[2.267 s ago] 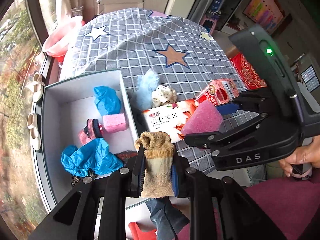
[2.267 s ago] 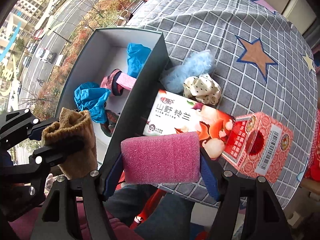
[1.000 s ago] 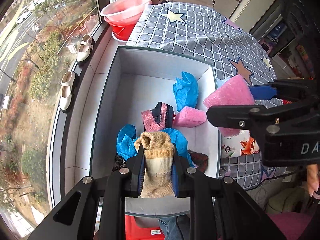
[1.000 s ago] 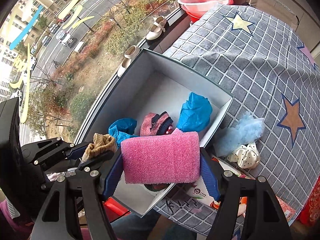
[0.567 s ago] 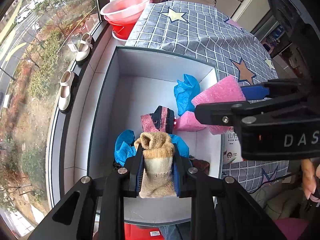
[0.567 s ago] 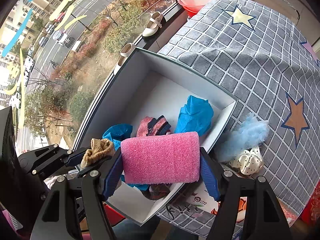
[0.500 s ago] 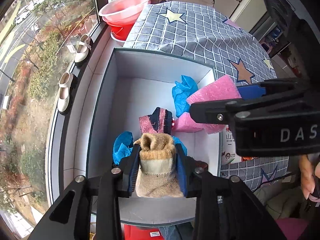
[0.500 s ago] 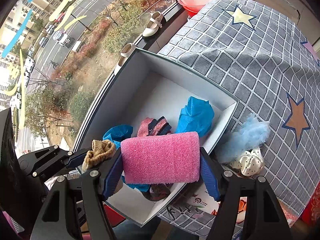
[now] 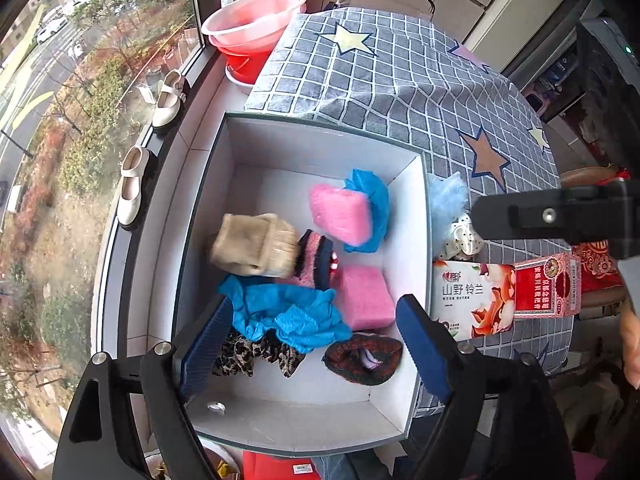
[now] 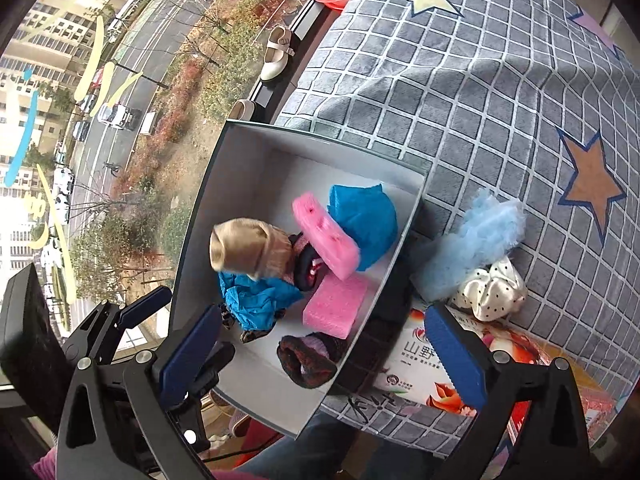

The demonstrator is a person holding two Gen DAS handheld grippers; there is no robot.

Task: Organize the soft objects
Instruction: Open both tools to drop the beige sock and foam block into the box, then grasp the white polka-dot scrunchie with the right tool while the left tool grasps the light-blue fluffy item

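Observation:
An open box with white walls sits at the table's window edge. My left gripper hangs over it, jaws opening, nothing between the blue pads. The tan sock is loose below it, blurred, over the other cloths. My right gripper is also above the box, jaws opening and empty. The pink sponge it held is free and tilted against a blue wad. A second pink sponge lies flat on the box floor. The tan sock shows here too.
On the star-patterned cloth beside the box lie a light blue fluffy piece, a white dotted cloth, a printed carton and a red box. Red basins and shoes sit by the window.
Both grippers opened. The tan sock left the left jaws and the pink sponge left the right jaws; both dropped into the box. The right gripper shifted sideways over the box.

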